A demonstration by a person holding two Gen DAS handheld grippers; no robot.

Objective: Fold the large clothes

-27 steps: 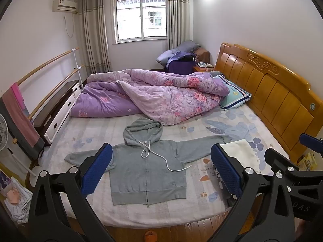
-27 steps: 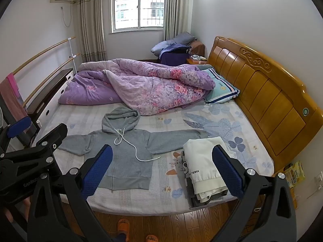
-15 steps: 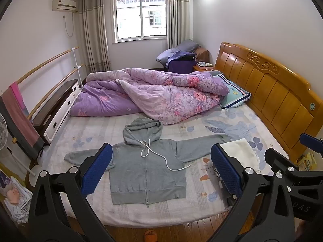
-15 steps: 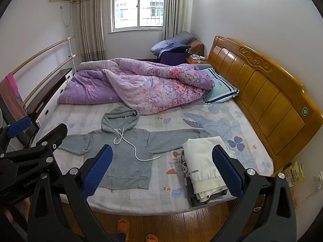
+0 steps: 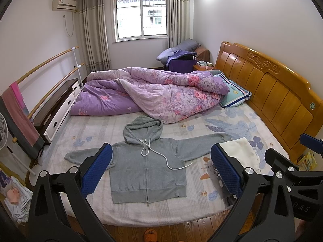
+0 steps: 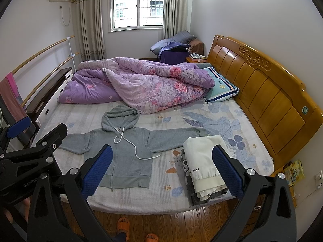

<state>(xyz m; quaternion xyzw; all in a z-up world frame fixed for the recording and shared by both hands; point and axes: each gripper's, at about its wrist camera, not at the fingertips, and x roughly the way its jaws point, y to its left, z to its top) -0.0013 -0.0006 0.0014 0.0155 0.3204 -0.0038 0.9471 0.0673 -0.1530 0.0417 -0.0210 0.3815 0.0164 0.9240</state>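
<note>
A grey zip hoodie [image 5: 145, 167] lies flat and face up on the bed, sleeves spread out, hood toward the quilt, white drawstring trailing across its chest. It also shows in the right wrist view [image 6: 125, 153]. My left gripper [image 5: 161, 171] is open and empty, held above the near edge of the bed over the hoodie. My right gripper [image 6: 161, 169] is open and empty, held to the right of the left one, between the hoodie and a stack of folded clothes [image 6: 201, 167].
A crumpled purple floral quilt [image 5: 153, 94] and a striped pillow [image 5: 234, 96] fill the far half of the bed. The wooden headboard [image 5: 272, 100] runs along the right. A cabinet [image 5: 54, 109] and rails stand at the left. Orange slippers [image 6: 123, 223] show on the wood floor.
Both grippers stay open and nearly still; the views shift only very slightly. The hoodie and the folded stack have not moved.
</note>
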